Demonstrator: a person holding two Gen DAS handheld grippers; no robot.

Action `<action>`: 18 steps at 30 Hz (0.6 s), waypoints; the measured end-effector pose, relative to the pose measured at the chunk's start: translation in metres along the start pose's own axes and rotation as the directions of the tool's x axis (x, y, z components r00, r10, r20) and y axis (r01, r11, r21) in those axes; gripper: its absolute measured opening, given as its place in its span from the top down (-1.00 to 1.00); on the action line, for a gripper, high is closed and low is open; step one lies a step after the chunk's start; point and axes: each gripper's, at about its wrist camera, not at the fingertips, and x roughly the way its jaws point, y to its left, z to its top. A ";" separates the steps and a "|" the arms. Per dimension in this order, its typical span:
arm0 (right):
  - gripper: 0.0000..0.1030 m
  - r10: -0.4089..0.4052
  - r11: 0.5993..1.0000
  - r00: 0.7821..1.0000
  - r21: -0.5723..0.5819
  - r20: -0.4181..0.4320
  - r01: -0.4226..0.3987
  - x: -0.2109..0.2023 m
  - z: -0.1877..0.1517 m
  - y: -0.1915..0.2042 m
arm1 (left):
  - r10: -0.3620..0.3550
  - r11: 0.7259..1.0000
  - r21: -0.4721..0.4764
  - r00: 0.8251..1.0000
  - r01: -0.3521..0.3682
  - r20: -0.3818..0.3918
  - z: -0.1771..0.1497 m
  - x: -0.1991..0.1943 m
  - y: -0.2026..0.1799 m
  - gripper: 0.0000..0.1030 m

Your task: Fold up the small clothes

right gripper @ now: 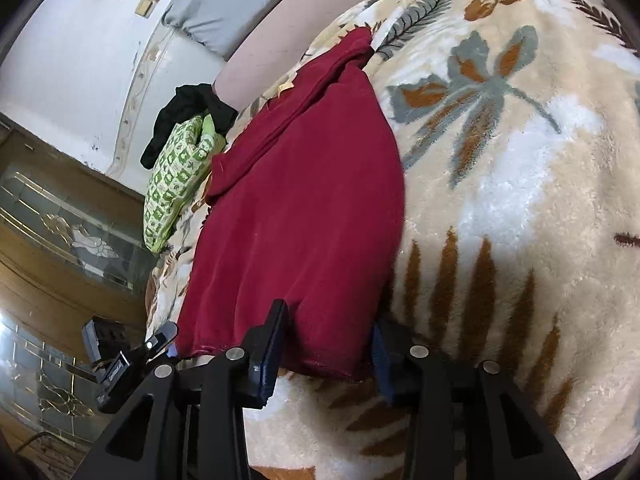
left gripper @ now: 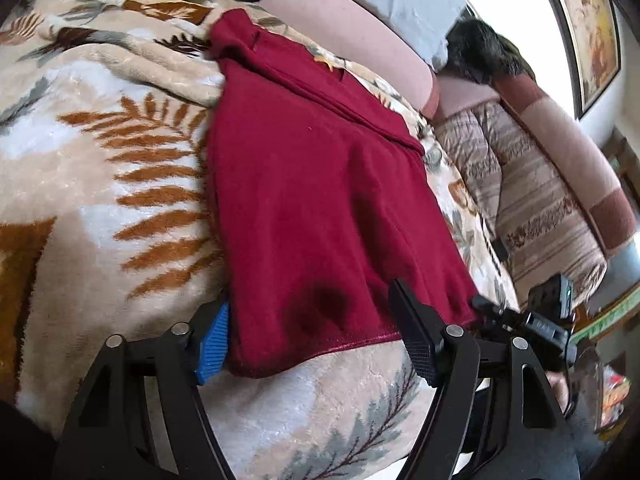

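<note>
Lying flat on a plush leaf-patterned blanket (left gripper: 120,208), the dark red garment (left gripper: 320,184) is spread lengthwise, its near hem (left gripper: 316,360) curving along the blanket's white patch and a folded band running across its far end. The fabric looks soft and fleecy, with a darker patch near the hem.

Left gripper (left gripper: 316,336) sits at that hem with its jaws spread wide, one blue-padded finger at each side of the cloth's corner, not pinching it. Right gripper (right gripper: 324,348) is likewise open, its fingers straddling the other hem corner of the garment (right gripper: 296,216).

Beyond the garment lie a green-and-white patterned cloth (right gripper: 172,180) and a black garment (right gripper: 188,108) near the blanket's edge (right gripper: 168,280). A pink headboard cushion (left gripper: 348,28) and a striped quilt (left gripper: 532,208) border the bed.
</note>
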 end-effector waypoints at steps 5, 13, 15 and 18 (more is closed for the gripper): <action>0.25 -0.013 1.000 1.000 -0.016 -0.003 0.013 0.000 -0.001 0.000 | 0.056 0.997 -0.052 0.998 -0.056 -0.006 0.000 -0.001 0.013 0.33; 0.27 -0.077 0.995 0.997 -0.054 0.026 0.078 -0.002 -0.002 0.015 | 0.155 0.988 0.004 0.988 -0.155 0.004 -0.006 -0.004 0.008 0.84; 0.51 -0.101 0.989 0.991 -0.101 0.087 0.110 -0.012 -0.002 0.025 | 0.166 0.985 0.042 0.986 -0.167 0.022 -0.007 -0.007 0.000 0.85; 0.72 -0.081 0.971 0.985 -0.213 0.151 0.113 -0.025 0.001 0.047 | 0.171 0.982 0.064 0.983 -0.175 0.064 -0.005 -0.016 -0.008 0.86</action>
